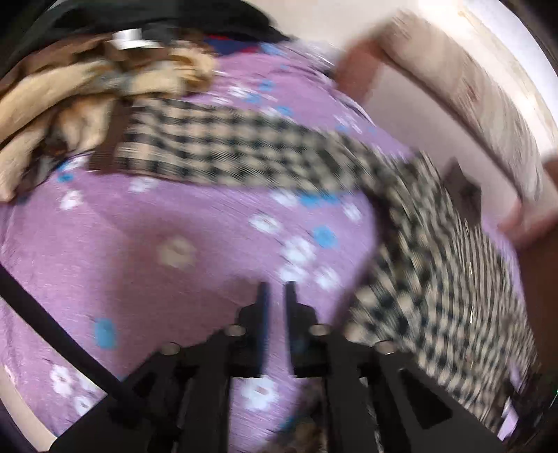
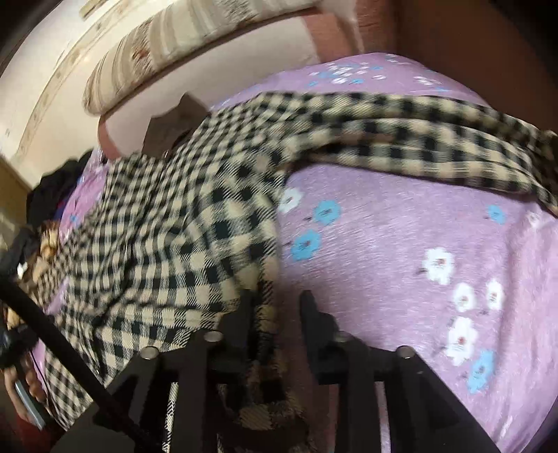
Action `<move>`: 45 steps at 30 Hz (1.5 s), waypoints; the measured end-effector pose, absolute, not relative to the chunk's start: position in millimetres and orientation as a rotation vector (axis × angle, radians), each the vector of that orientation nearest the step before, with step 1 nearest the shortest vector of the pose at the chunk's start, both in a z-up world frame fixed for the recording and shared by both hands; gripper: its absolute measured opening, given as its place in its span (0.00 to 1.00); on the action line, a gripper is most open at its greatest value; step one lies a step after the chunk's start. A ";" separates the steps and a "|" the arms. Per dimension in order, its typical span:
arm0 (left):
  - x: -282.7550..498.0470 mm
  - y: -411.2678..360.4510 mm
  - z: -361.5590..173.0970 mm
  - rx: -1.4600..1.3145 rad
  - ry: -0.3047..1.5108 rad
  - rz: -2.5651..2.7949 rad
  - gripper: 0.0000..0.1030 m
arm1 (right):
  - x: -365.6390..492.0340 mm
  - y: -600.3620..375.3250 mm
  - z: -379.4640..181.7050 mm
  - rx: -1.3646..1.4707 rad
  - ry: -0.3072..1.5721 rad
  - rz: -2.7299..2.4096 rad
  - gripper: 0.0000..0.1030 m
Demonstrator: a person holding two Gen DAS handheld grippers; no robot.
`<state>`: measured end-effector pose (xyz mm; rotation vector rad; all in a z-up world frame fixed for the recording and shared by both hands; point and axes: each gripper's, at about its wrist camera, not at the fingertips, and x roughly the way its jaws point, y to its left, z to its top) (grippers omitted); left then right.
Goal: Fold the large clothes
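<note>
A beige and black checked garment [image 1: 429, 278] lies spread on the purple flowered bed sheet [image 1: 157, 216], one sleeve [image 1: 216, 150] stretched out to the left. My left gripper [image 1: 275, 292] hovers over bare sheet just left of the garment's edge, its jaws a narrow gap apart with only sheet showing between them. In the right wrist view the checked garment [image 2: 167, 244] fills the left half and its other sleeve [image 2: 401, 139] runs off to the right. My right gripper [image 2: 278, 303] stands open at the garment's hem. A fold of checked cloth lies between the fingers against the left one [image 2: 249, 306], not pinched.
A heap of beige and brown clothes [image 1: 69, 94] and dark clothes [image 1: 157, 17] sits at the far left of the bed. A striped cushion or headboard [image 2: 174, 45] borders the far side. A black strap [image 1: 52, 331] crosses the lower left. A hand [image 2: 24, 390] shows at the bottom left.
</note>
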<state>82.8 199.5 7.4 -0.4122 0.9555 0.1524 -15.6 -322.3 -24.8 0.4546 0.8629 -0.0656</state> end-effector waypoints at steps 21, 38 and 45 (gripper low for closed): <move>163.9 346.2 -10.1 -0.683 0.902 0.398 0.08 | 8.1 -290.1 -23.2 0.351 0.796 -0.110 0.42; 216.0 324.4 75.2 -0.244 0.789 0.626 0.08 | 14.7 -282.3 -20.5 0.292 0.783 -0.115 0.42; 228.3 244.3 95.3 -0.282 0.765 0.436 0.08 | 10.4 -289.9 -3.7 0.339 0.734 -0.096 0.42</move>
